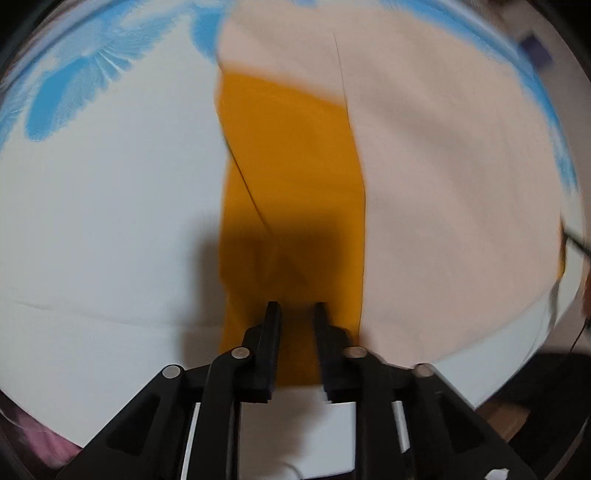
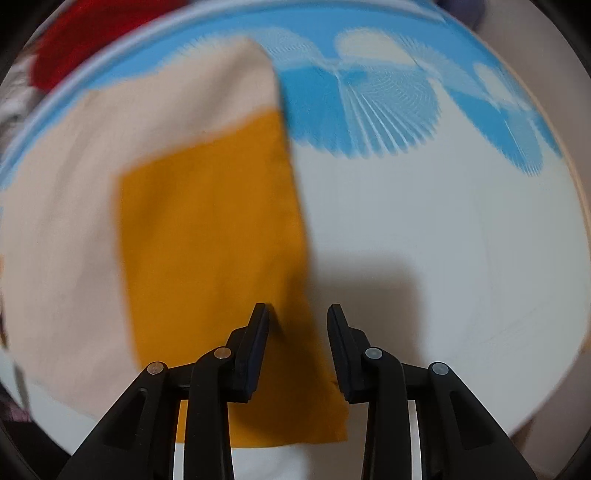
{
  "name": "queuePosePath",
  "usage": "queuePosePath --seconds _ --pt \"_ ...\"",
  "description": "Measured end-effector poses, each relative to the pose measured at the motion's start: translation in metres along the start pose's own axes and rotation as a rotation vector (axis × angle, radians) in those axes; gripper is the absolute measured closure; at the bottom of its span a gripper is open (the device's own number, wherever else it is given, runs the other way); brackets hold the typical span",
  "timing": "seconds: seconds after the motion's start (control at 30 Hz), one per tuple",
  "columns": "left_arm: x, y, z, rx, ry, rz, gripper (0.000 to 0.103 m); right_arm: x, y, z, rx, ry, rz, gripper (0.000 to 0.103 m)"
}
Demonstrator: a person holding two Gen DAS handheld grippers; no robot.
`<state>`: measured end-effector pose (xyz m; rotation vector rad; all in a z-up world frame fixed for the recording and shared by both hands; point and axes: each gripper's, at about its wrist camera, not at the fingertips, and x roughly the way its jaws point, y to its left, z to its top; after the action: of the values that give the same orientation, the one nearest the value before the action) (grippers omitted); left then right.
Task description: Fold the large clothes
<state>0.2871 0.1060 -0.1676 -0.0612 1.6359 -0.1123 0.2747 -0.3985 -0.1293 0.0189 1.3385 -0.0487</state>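
- The garment, orange (image 1: pixel 291 177) and pale pink (image 1: pixel 443 184), lay spread flat on a white sheet (image 1: pixel 110 221) with a blue print along its far side.
- The left gripper (image 1: pixel 297 308) had its fingers (image 1: pixel 272 321) slightly apart, over the near end of the orange strip; motion blur hid whether they touched the cloth.
- In the right wrist view, the orange panel (image 2: pixel 214 240) lay over the pink cloth (image 2: pixel 66 221).
- The right gripper (image 2: pixel 297 310) had its fingers (image 2: pixel 260 325) set wider apart, holding nothing, above the orange panel's right edge.
- A red cloth (image 2: pixel 74 33) sat beyond the sheet's far edge.
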Motion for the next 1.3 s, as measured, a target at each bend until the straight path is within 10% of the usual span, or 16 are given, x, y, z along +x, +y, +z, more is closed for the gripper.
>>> queuePosePath --seconds 0.2,0.47,0.53,0.67,1.07,1.3 --pt "-0.029 -0.016 -0.015 0.04 -0.139 0.136 0.086 0.009 0.003 -0.024 -0.123 0.066 -0.139 0.069" --pt "-0.101 -0.046 -0.029 0.034 -0.45 0.141 0.086 -0.075 0.043 -0.036 -0.193 -0.228 -0.071 0.066" --pt "-0.112 -0.043 -0.025 0.026 -0.479 0.14 0.086 -0.061 0.047 -0.038 -0.221 -0.162 -0.021 0.063" --pt "-0.132 -0.054 -0.034 0.006 -0.521 0.13 0.086 0.017 0.038 -0.067 -0.28 0.238 -0.168 0.062" --pt "-0.169 -0.076 -0.087 -0.117 -0.69 0.008 0.09 -0.176 0.123 -0.091 -0.178 -0.468 0.016 0.062" --pt "-0.121 -0.092 -0.135 -0.188 -0.69 -0.074 0.091 -0.165 0.193 -0.139 -0.179 -0.498 0.104 0.062"
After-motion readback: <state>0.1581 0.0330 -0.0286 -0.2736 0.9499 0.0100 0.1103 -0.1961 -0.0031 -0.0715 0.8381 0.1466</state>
